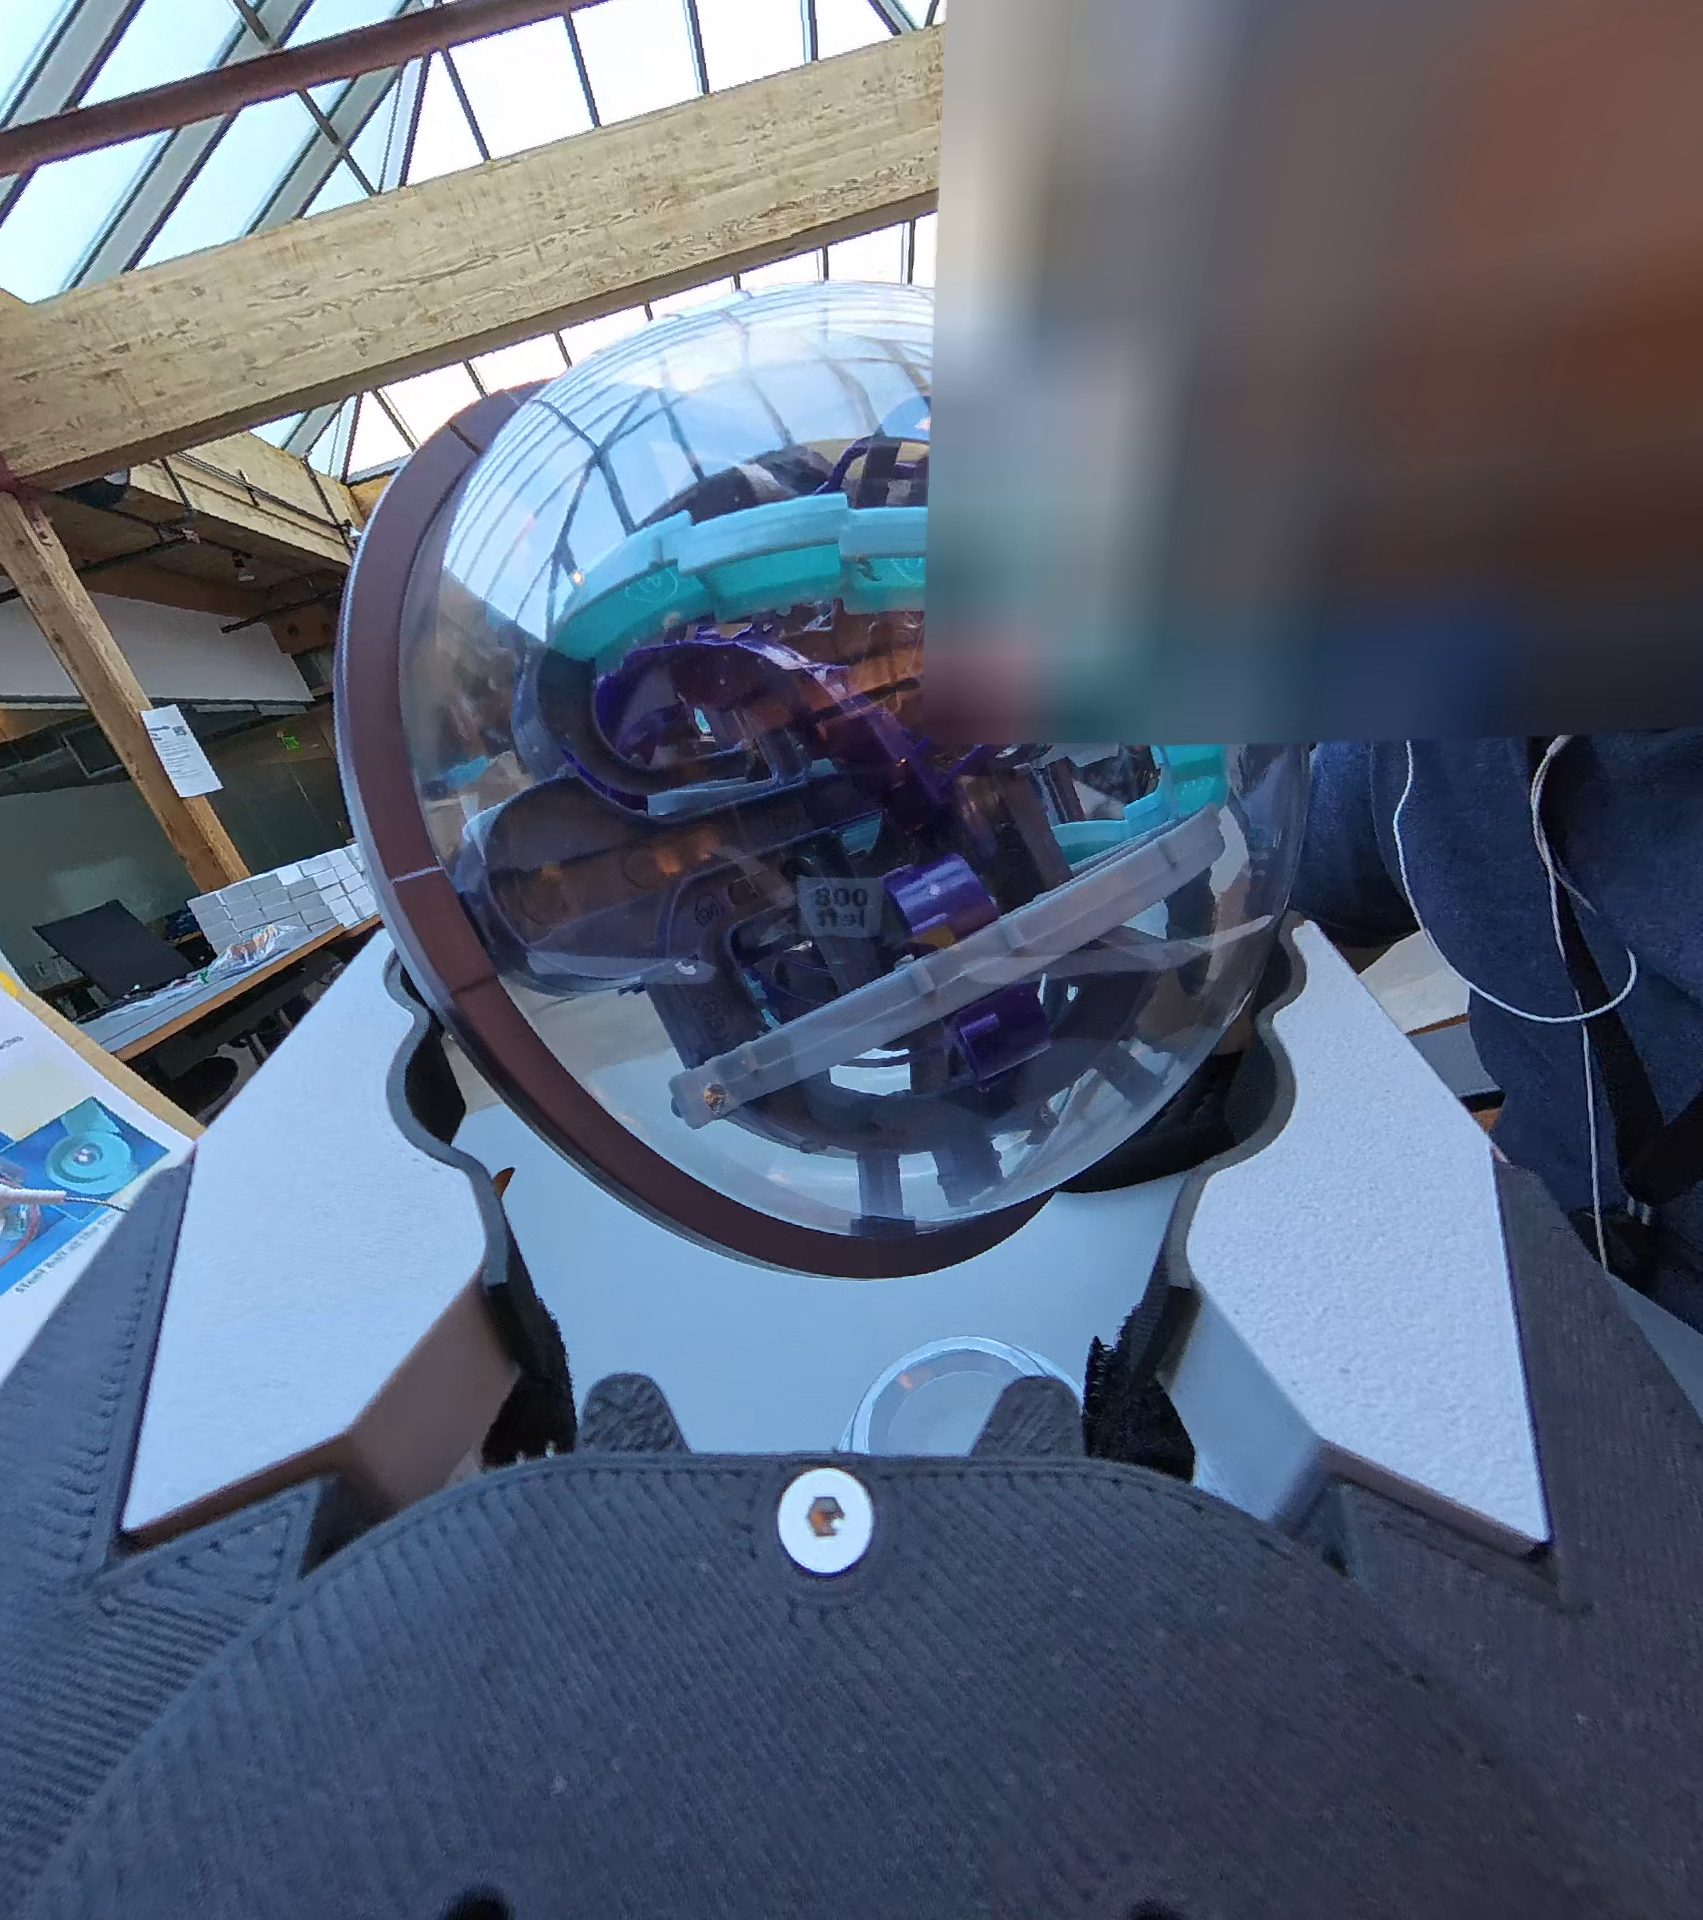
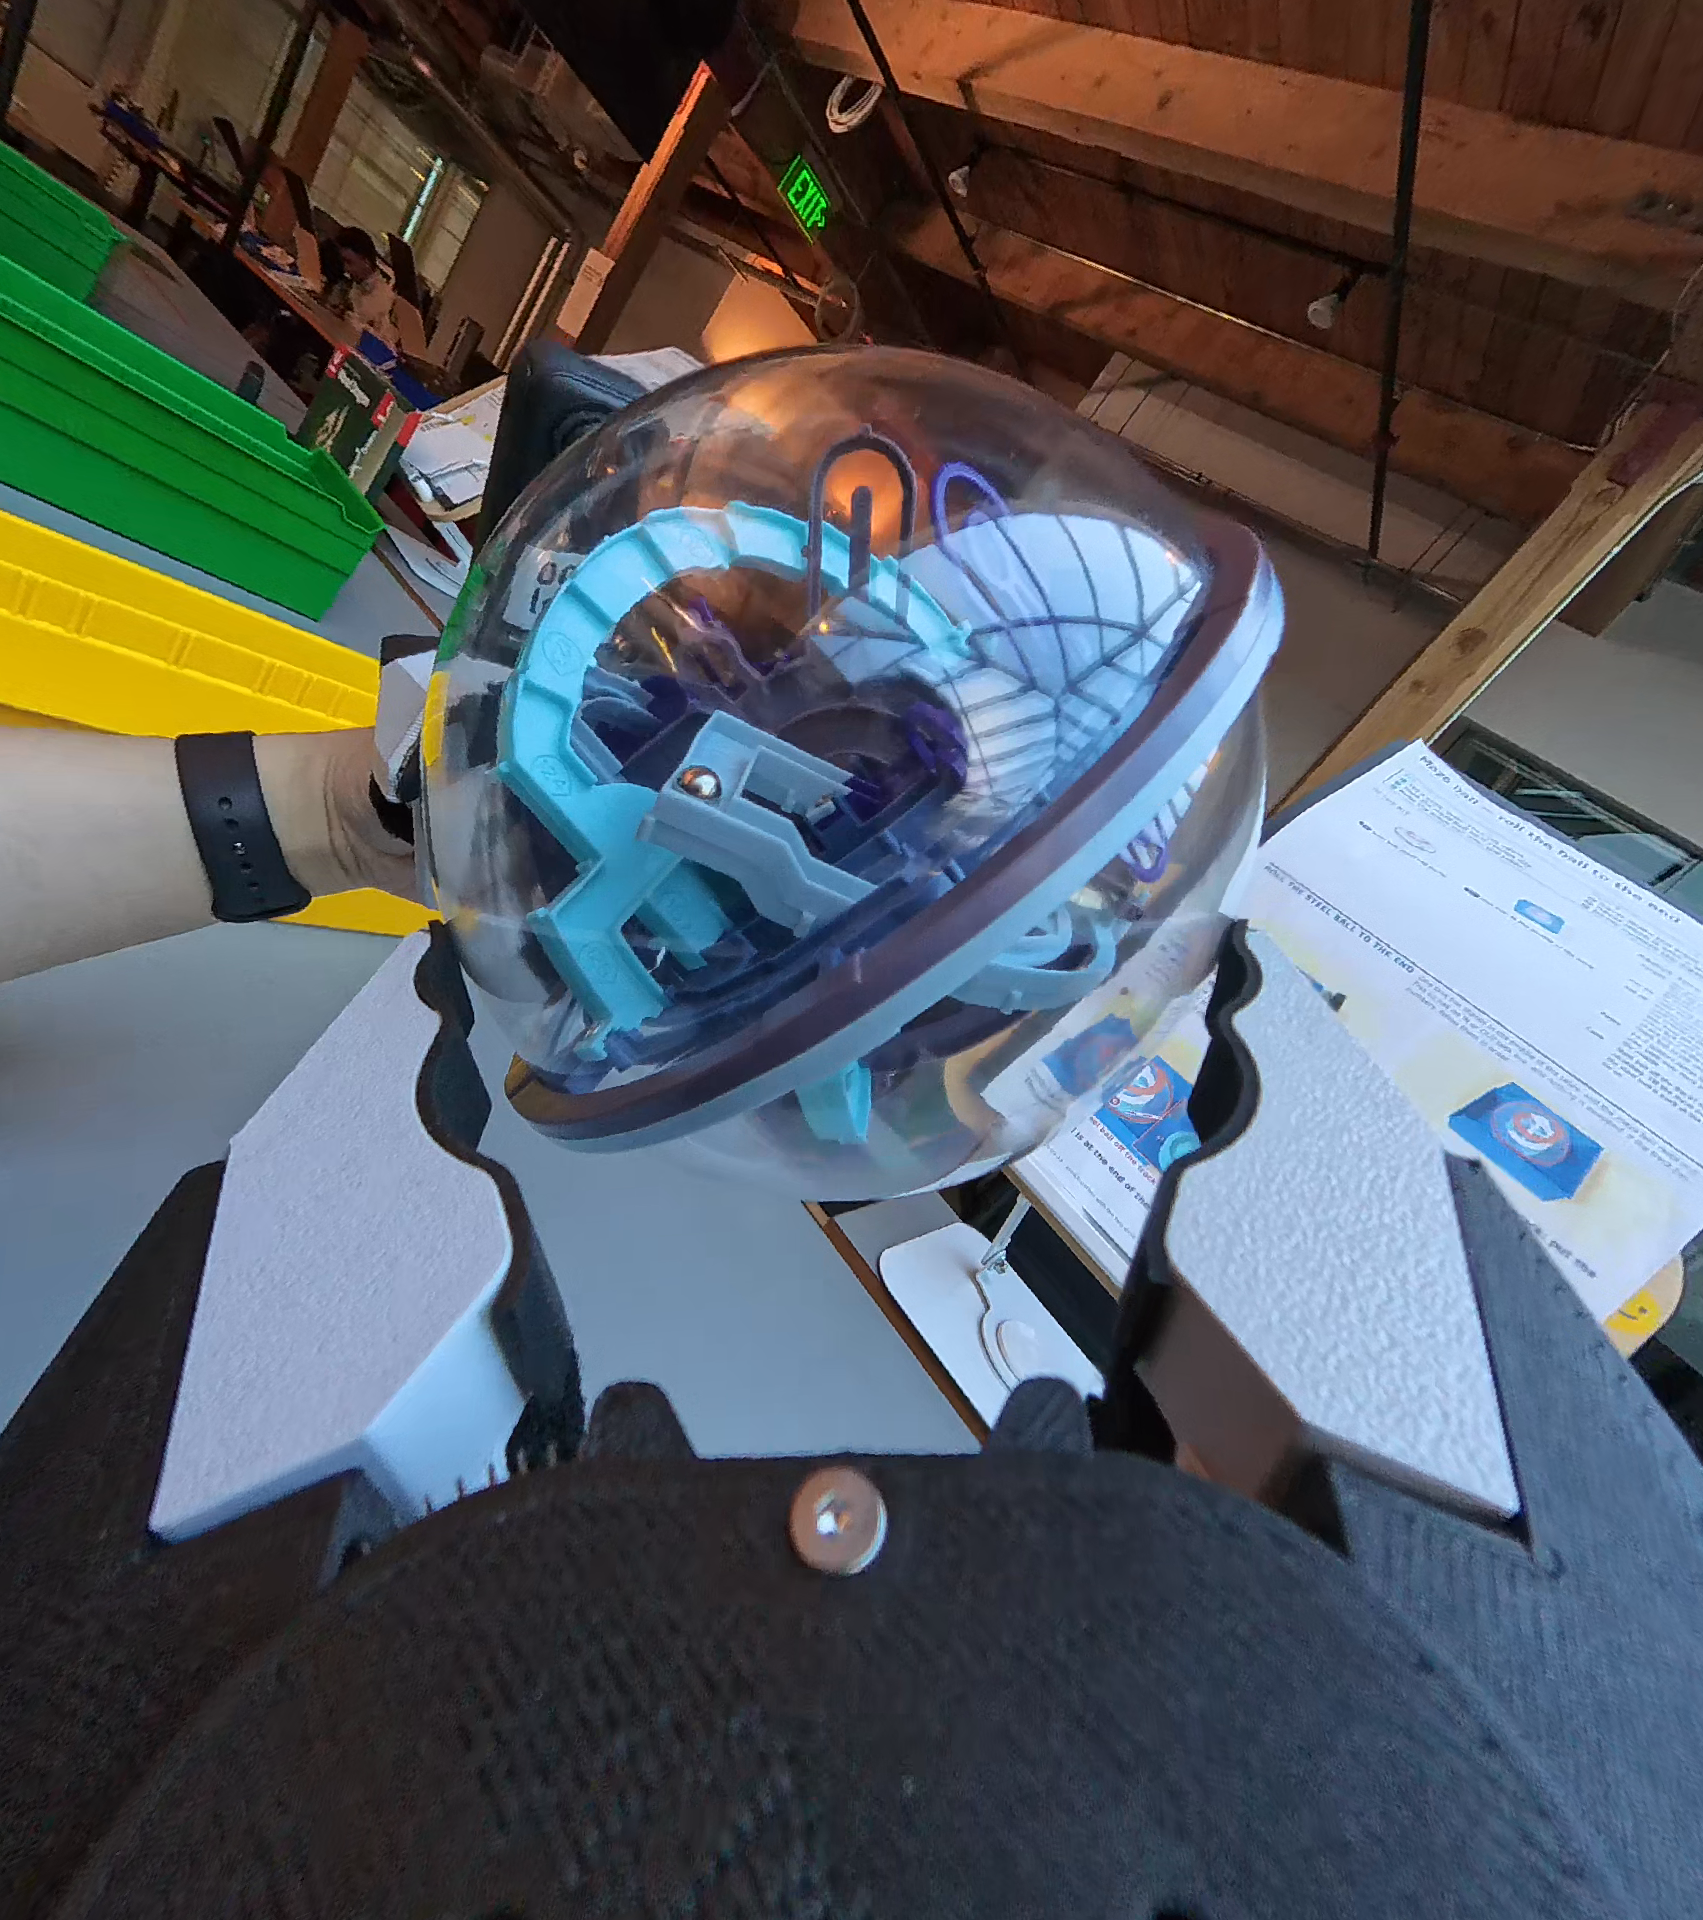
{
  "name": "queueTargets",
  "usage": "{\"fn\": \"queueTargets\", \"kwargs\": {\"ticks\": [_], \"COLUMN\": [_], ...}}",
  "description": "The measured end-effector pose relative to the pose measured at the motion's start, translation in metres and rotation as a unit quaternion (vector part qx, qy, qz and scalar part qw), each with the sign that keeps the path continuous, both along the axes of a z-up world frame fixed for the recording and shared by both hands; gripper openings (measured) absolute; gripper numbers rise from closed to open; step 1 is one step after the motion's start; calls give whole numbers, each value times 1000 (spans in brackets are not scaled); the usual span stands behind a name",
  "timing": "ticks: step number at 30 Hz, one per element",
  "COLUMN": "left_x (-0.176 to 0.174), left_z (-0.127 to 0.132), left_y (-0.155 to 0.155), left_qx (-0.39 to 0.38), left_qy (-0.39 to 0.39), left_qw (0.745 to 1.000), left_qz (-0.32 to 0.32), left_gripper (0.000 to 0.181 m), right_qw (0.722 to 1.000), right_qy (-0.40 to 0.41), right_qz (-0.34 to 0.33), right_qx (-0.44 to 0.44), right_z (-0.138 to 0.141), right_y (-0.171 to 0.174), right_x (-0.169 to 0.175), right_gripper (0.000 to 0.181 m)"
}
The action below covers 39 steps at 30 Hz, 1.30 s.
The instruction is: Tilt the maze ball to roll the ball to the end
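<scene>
Right wrist view alone shows steel ball (image 2: pixel 699 781).

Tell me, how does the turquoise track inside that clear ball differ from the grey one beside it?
The turquoise track sweeps round in a wide ribbed arc, while the grey track is shorter, with straight, stepped sections. The small steel ball sits on the grey track; the turquoise track carries none. Both lie inside the clear maze ball.

glossy clear plastic maze ball (image 2: pixel 847 769) — shiny metal ball (image 2: pixel 700 780)
</scene>
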State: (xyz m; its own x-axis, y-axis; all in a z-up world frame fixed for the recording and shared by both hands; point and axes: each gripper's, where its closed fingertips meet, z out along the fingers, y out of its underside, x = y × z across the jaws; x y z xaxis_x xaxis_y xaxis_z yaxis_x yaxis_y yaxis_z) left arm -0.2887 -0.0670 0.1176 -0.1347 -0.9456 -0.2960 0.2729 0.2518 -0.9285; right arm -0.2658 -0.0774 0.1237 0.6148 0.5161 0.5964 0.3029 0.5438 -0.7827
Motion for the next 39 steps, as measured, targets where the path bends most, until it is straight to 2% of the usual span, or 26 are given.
{"fn": "queueTargets", "kwargs": {"ticks": [17,39], "left_x": [11,8], "left_z": [-26,-37], "left_y": [3,10], "left_qx": [-67,-84], "left_qy": [-3,12], "left_qw": [998,996], "left_qz": [-11,7], "left_gripper": [150,150], "right_qw": [999,996], "right_qy": [5,19], "right_qz": [-1,2], "right_qx": [-54,-90], "right_z": [-24,-37], "right_y": [2,11], "right_x": [12,9], "right_gripper": [140,140]}}
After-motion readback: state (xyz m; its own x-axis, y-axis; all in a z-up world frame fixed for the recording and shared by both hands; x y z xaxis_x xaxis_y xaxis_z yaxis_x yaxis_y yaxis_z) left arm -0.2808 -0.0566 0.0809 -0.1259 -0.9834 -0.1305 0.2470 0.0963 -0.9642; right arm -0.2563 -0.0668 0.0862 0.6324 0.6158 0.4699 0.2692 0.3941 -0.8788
